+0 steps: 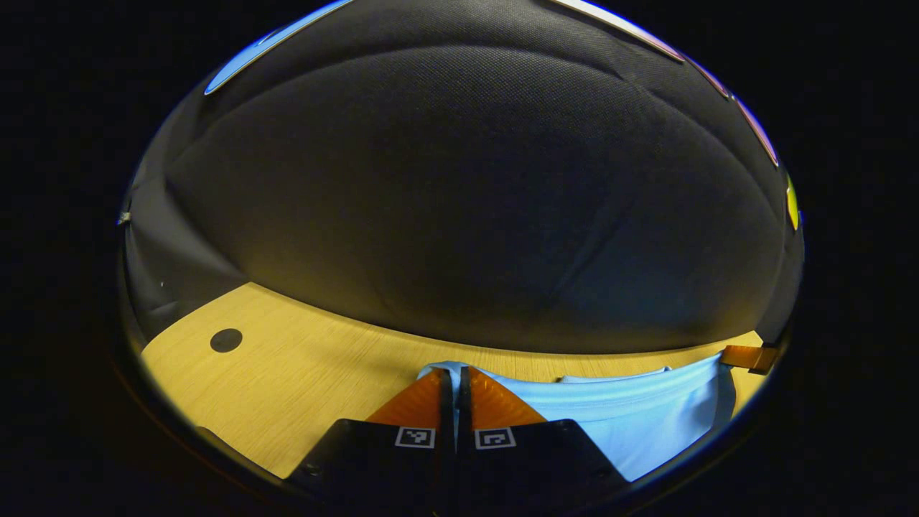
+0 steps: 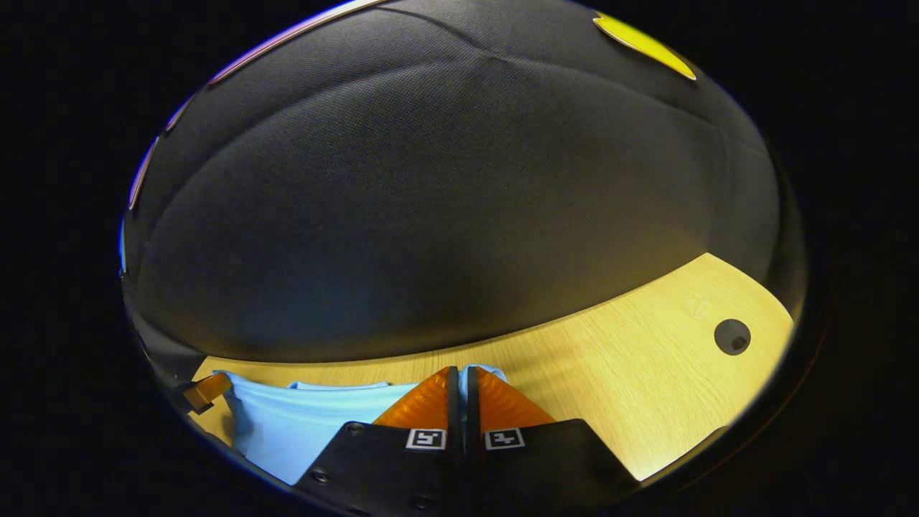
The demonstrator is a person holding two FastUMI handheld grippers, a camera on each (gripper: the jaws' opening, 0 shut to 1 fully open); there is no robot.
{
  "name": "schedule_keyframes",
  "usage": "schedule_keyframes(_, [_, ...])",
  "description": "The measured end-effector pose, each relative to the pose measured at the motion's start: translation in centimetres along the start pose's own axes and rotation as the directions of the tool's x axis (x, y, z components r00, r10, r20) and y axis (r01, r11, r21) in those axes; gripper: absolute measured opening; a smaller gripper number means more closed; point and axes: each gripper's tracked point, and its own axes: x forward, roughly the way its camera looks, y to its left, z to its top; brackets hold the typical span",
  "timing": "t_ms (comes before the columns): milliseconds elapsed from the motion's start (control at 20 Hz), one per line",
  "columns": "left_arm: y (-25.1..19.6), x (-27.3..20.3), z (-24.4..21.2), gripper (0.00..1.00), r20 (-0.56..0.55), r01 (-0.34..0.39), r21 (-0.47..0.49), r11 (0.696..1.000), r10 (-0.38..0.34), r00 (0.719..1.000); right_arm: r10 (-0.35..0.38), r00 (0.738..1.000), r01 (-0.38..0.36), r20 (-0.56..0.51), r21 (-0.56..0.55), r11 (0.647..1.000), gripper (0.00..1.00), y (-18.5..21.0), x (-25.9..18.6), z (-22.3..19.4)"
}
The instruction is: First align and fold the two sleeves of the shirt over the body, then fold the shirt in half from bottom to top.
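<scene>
Left hand-held gripper [image 1: 455, 380]: fingers are pressing together with a fold of the shirt [image 1: 646, 416] pinched between them at the shirt's corner. In the left gripper view the light blue cloth is wrapping around the fingertips and spreading away to the right of them, lying on the desk [image 1: 301, 373]. At the shirt's far end the tip of the other hand-held gripper is showing, touching the cloth.

Right hand-held gripper [image 2: 456, 379]: fingers are likewise closing tight on the shirt [image 2: 301, 420], with a small bit of blue cloth poking out just past the tips. In the right gripper view the shirt is stretching away to the left of the fingers, and the left hand-held gripper's tip is sitting at that far corner.

The shirt is lying close to the desk's far edge, just in front of the wall [image 1: 459, 201]. A dark round hole [image 1: 226, 339] is sitting in the desk well apart from the shirt; another hole [image 2: 731, 336] is showing in the right gripper view.
</scene>
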Motion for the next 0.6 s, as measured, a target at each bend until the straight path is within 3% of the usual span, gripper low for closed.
schedule_keyframes(200, [-0.1,0.5,-0.9,0.07,-0.027,-0.002,0.015,1.0,0.002,1.0,-0.022,0.999,0.022,-0.024,0.001,1.0,0.05,-0.2,0.2,-0.8])
schedule_keyframes(450, [0.7,0.2,-1.2,0.2,-0.027,-0.007,0.009,1.0,0.007,1.0,-0.054,0.998,0.054,-0.033,0.019,0.998,0.11,-0.7,0.1,-0.9])
schedule_keyframes(550, [0.7,0.4,-1.3,0.35,-0.027,-0.007,0.008,1.0,0.008,1.0,-0.058,0.997,0.06,-0.041,0.04,0.997,0.18,-1.1,0.2,-0.8])
schedule_keyframes(600, [0.6,0.4,-1.3,0.43,-0.032,-0.002,0.009,1.0,0.002,0.999,-0.06,0.997,0.062,-0.046,0.049,0.997,0.28,-1.6,0.2,-1.0])
